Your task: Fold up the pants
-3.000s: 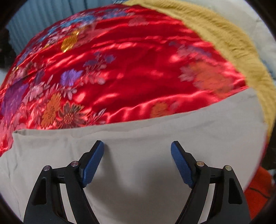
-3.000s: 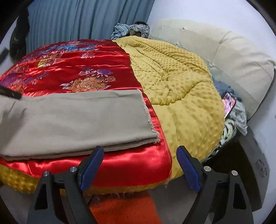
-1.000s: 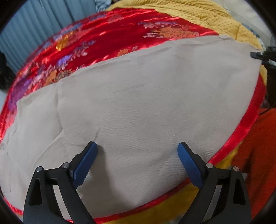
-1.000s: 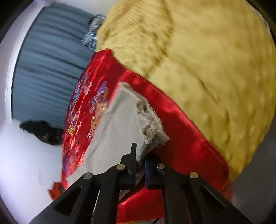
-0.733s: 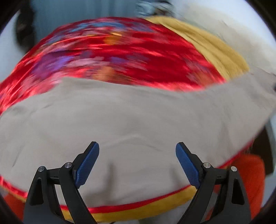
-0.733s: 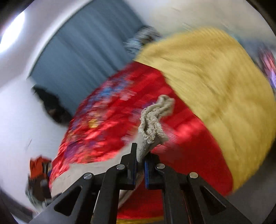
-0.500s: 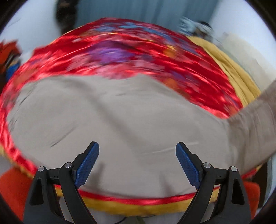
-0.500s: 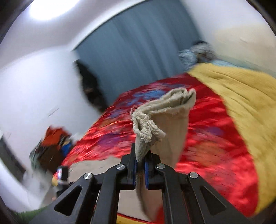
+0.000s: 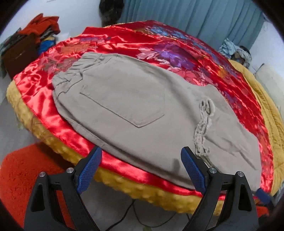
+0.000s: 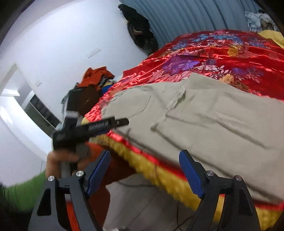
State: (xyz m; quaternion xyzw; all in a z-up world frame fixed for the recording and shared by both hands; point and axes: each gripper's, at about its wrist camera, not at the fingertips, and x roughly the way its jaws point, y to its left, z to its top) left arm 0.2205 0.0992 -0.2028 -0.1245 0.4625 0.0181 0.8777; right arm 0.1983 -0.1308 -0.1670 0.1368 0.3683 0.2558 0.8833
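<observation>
Beige pants [image 9: 134,101] lie folded on the red floral satin cover [image 9: 168,51] of the bed. The leg part is laid back over the seat; its frayed hem [image 9: 202,128] lies across the middle, beside a back pocket [image 9: 124,104]. The elastic waistband [image 9: 71,74] is at the left. My left gripper [image 9: 141,166] is open and empty at the bed's near edge. My right gripper [image 10: 144,170] is open and empty, off the near edge. The right wrist view shows the pants [image 10: 213,113], the hem [image 10: 174,101] and the left gripper [image 10: 92,128] held in a hand.
A yellow dotted blanket [image 9: 124,188] lies under the red cover. An orange rug [image 9: 19,174] lies on the floor at the left. A pile of clothes and a dark box [image 9: 23,46] stand by the wall. Blue curtains [image 9: 195,16] hang behind the bed.
My right gripper carried the frayed hem over toward the waistband, let it go and opened. The pants now lie folded in half. My left gripper drew back to the bed's edge, still open.
</observation>
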